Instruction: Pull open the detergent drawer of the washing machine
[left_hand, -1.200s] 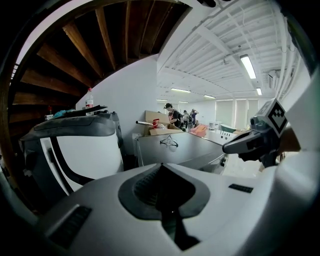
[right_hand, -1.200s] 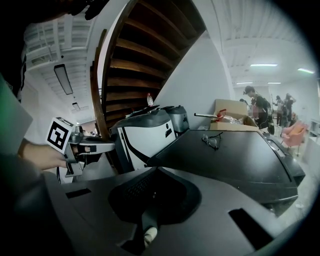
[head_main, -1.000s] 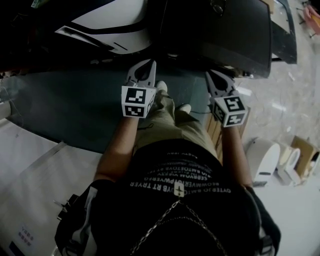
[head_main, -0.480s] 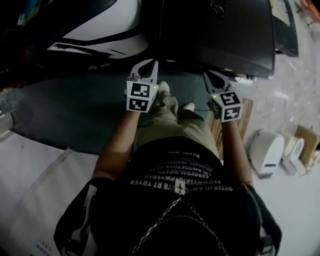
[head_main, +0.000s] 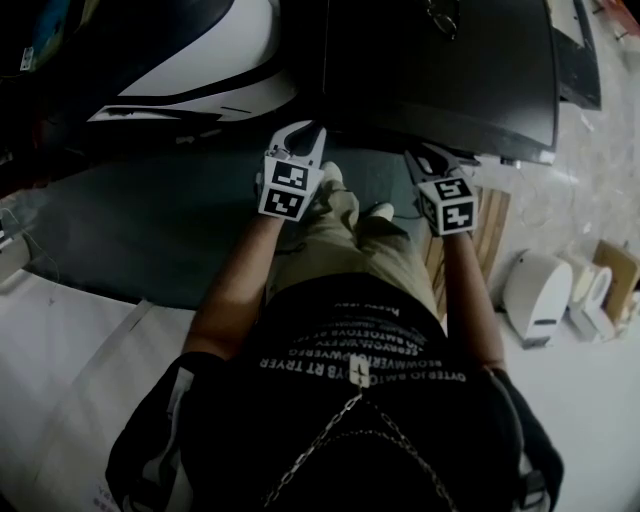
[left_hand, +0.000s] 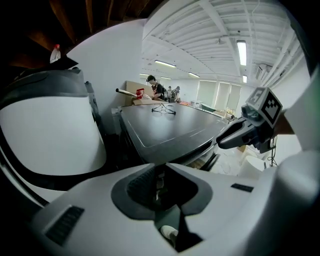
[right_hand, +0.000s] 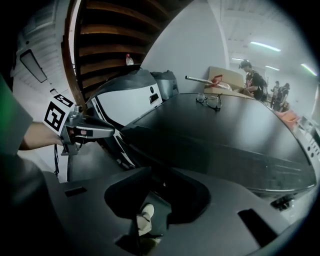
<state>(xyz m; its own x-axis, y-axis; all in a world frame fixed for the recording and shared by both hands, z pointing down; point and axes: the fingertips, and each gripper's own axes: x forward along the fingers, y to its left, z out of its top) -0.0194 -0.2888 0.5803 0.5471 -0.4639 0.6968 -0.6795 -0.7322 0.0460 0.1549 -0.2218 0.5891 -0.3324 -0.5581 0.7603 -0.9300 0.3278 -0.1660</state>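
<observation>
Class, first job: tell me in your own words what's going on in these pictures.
A person stands facing a dark flat-topped machine, holding the left hand-held gripper and right hand-held gripper near its front edge. Both have their jaws together with nothing between them, and neither touches the machine. A pair of glasses lies on the machine's top.
</observation>
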